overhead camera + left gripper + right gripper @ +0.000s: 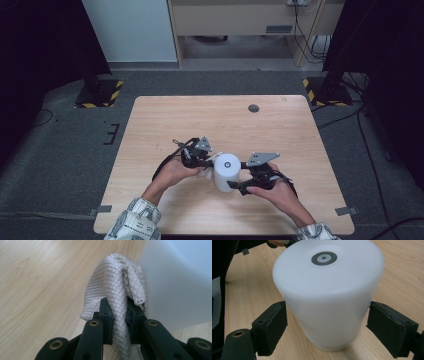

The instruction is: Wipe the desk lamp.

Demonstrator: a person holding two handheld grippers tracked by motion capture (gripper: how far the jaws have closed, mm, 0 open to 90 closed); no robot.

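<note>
High view: white cup (226,171) sits upside down on the desk (165,115), near the front edge, between the two hands. Left tongs (212,161) come in from the left, tips right at the cup's side. Right tongs (239,176) come in from the right and straddle the cup.

Left gripper view: the left tongs (119,312) are clamped tight on a grey quilted cloth (112,287). The cloth bunches up above the jaws and hangs down between them. It lies against the cup wall (180,282) on the right of that view. Wood desk surface (37,285) behind it.

Right gripper view: the right tongs (327,322) stand wide, one pad either side of the cup (329,302). The left pad (272,325) is at the cup's wall; the right pad (389,327) is just beside it. Can't tell whether the pads actually press on the cup. Cup base faces up, with a small dark ring mark (324,258) in its middle. Rim is down on the desk (402,272), cup upright, not tilted.
</note>
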